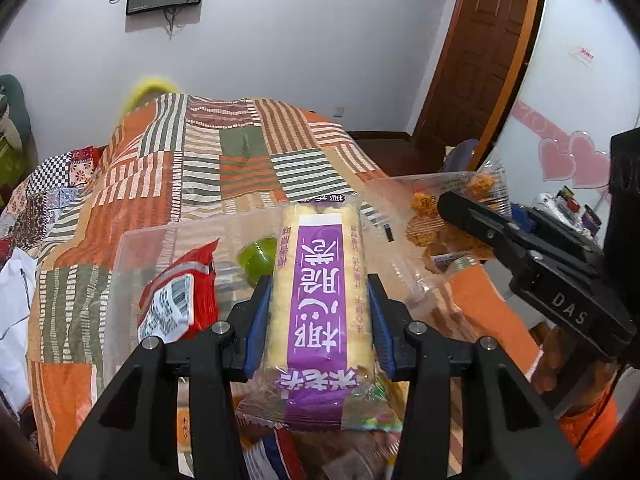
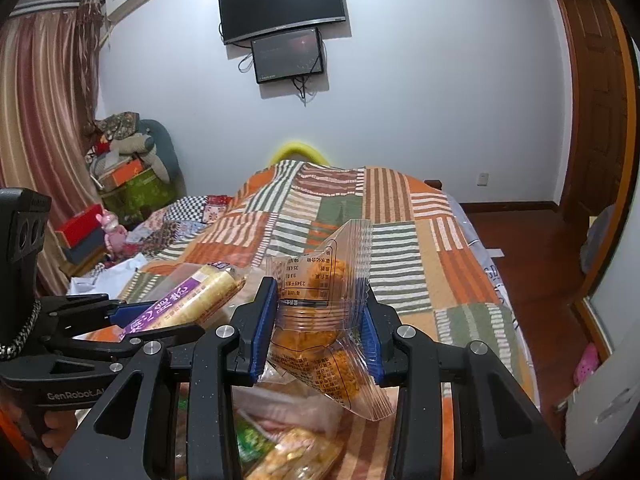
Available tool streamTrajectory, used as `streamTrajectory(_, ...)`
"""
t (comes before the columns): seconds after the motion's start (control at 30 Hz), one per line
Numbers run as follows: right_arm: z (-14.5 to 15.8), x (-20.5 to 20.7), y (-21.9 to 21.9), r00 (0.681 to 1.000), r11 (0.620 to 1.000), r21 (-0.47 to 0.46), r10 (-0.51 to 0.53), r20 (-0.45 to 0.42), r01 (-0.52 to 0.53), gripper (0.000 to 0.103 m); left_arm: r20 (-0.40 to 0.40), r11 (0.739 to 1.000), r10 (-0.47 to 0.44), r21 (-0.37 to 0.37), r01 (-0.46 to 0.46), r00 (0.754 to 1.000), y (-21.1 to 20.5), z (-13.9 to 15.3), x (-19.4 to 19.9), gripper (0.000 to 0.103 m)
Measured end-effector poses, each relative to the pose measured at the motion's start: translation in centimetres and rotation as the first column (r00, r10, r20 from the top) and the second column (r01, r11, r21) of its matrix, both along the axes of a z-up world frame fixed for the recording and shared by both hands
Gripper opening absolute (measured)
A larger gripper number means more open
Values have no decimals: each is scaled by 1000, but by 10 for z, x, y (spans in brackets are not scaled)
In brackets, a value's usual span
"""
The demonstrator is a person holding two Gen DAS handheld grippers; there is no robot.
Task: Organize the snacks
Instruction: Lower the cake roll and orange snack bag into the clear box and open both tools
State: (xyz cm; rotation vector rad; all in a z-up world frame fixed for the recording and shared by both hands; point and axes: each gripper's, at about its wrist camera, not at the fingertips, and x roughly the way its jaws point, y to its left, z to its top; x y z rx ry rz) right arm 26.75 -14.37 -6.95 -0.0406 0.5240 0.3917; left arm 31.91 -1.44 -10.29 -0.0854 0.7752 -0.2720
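Two hand-held grippers hover over a bed covered with a patchwork quilt (image 2: 400, 216) of orange, green and white stripes. The left gripper (image 1: 320, 312) is clenched on a long pack of pale yellow rice crackers (image 1: 320, 276) with a purple label; its blue pads (image 1: 256, 320) press against both long sides, and the pack points away toward the far end of the bed. The right gripper (image 2: 318, 332) is clenched on a clear bag of round orange snacks (image 2: 316, 320), which stands up between its pads with a printed label facing the camera.

From the left camera, the right gripper (image 1: 452, 204) sits to the right of the cracker pack, with the bag (image 1: 440, 216) at its tip. From the right camera, the left gripper (image 2: 132, 316) sits to the left, holding the crackers (image 2: 192, 296) just beside the bag.

Below and beyond the crackers lies a clear plastic box (image 1: 160, 240) on the quilt. Inside it are a red packet (image 1: 180, 292) with a barcode and a small green cup (image 1: 258, 258). More wrapped snacks (image 2: 280, 448) lie heaped on the near side, under both grippers.

On the far white wall hang two dark screens (image 2: 282, 0). A brown wooden door (image 1: 480, 60) stands at the right, striped curtains (image 2: 44, 128) at the left.
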Motion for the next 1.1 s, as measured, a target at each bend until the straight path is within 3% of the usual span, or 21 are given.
streamTrajectory(0.3,-7,25,7,1000,998,-61,2,-9,-2,36,-35,997,48,55,-46,998,-1,-25,29,45)
streamTrajectory(0.63,-24,48,20,998,988,-149,20,-65,-30,36,-106,997,60,57,-55,993,1,-35,45,45)
streamTrajectory(0.93,-27,54,31,997,978,-204,31,-75,-46,36,-65,994,77,85,-71,995,0,-31,42,45)
streamTrajectory(1.1,-29,58,33,993,976,-211,37,-110,-59,40,-80,994,73,83,-66,994,0,-31,38,45)
